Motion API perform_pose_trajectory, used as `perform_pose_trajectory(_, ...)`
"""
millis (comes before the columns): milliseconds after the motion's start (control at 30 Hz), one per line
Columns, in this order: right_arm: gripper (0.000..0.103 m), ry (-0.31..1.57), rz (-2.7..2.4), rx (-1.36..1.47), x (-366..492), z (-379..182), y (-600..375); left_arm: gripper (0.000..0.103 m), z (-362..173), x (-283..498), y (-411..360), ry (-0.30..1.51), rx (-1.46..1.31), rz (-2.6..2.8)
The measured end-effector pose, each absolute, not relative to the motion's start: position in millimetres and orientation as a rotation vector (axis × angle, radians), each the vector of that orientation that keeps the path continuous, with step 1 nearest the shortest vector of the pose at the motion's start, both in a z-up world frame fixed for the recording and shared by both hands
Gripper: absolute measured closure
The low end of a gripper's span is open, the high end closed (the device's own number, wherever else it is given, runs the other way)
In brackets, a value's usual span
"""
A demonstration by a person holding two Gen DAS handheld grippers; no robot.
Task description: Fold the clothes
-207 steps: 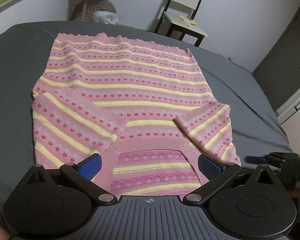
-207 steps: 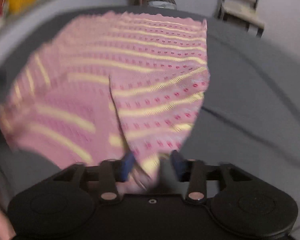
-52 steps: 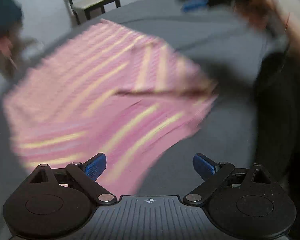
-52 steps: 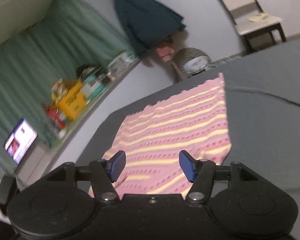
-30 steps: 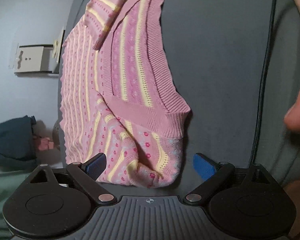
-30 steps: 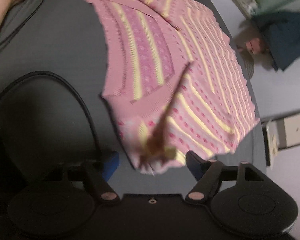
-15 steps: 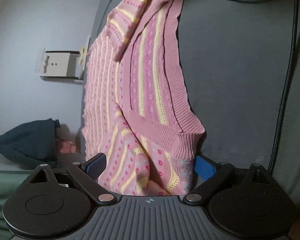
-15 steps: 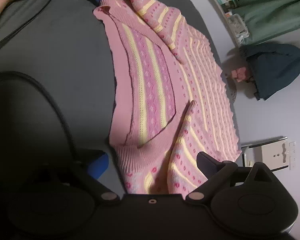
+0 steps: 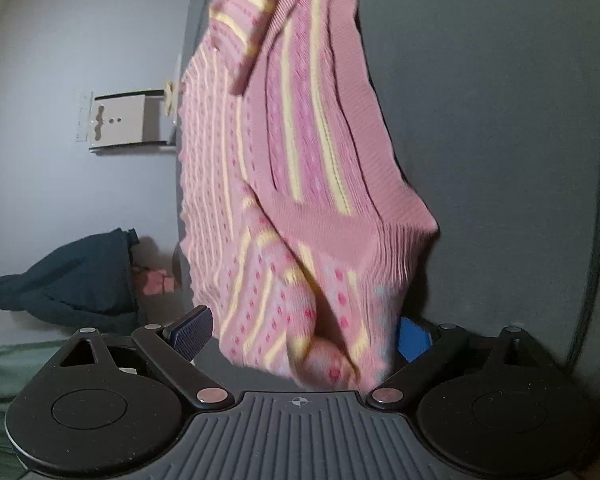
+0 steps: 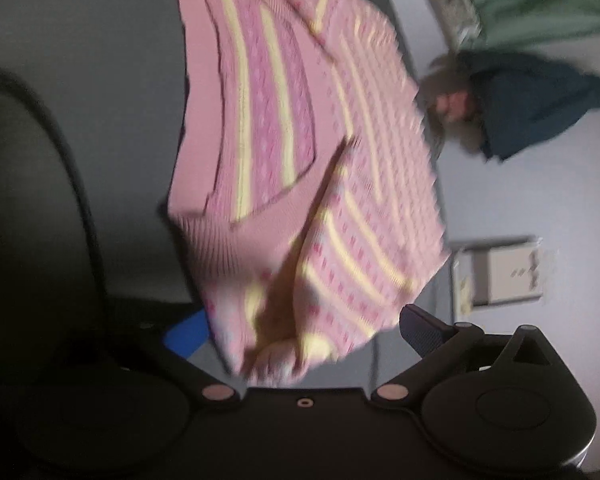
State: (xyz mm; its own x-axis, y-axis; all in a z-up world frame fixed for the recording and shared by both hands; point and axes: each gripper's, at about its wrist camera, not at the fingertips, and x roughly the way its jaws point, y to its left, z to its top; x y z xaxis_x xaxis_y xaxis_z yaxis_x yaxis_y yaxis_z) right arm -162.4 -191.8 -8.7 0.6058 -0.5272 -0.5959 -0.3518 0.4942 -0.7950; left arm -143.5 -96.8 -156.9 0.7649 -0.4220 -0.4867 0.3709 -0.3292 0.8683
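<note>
Far end of pink sweater (image 9: 300, 168) cut off by top edge in both wrist views. Right pad of left gripper (image 9: 302, 332) partly hidden behind bunched shoulder fabric. Right wrist view motion-blurred; knit pattern smeared. Left finger of right gripper (image 10: 300, 332) lost in shadow, grip contact not determinable.

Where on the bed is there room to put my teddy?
The bare grey cover beside the collar end of the pink sweater is free. The spot near the fingers is crowded with bunched knit, and a dark cable crosses the cover there.
</note>
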Motion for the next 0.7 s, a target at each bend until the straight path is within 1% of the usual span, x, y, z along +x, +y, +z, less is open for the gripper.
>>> perform_pose_trajectory(167, 0.001, 0.912, -0.095, -1.091, -155.9, -8.4, -180.6, 0.009, -155.7, -141.4, -96.6, -0.051, 1.684, -0.798)
perform_pose_trajectory(267, 0.001, 0.961, -0.145, -1.094, -154.0, -8.3, -190.7, 0.009, -159.0, -134.1, -88.8, -0.055, 1.720, -0.768)
perform_pose_trajectory(467, 0.003, 0.977, -0.203, -1.124, -154.0, -12.6, -200.6, 0.009, -158.9, -127.1, -89.1, -0.025, 1.718, -0.768)
perform_pose_trajectory(500, 0.004, 0.973, -0.205, -1.137, -154.1, -14.0, -199.5, 0.014, -158.2, -125.7, -90.8, -0.012, 1.718, -0.773)
perform_pose_trajectory(533, 0.005, 0.970, -0.205, -1.147, -154.1, -14.9, -198.6, 0.025, -157.4, -124.3, -92.6, 0.002, 1.719, -0.780)
perform_pose_trajectory(567, 0.008, 0.967, -0.205, -1.148, -153.6, -15.3, -198.3, 0.030, -157.4, -124.2, -94.4, 0.017, 1.718, -0.787)
perform_pose_trajectory(600, 0.016, 0.972, -0.204, -1.140, -153.7, -15.4, -199.0, 0.035, -157.4, -124.1, -96.1, 0.032, 1.717, -0.795)
perform_pose_trajectory(667, 0.030, 0.992, -0.199, -1.118, -153.3, -16.1, -201.0, 0.040, -156.2, -121.8, -96.9, 0.055, 1.707, -0.804)
perform_pose_trajectory(700, 0.032, 0.999, -0.203, -1.109, -152.6, -16.2, -202.2, 0.044, -155.6, -121.3, -96.9, 0.070, 1.697, -0.810)
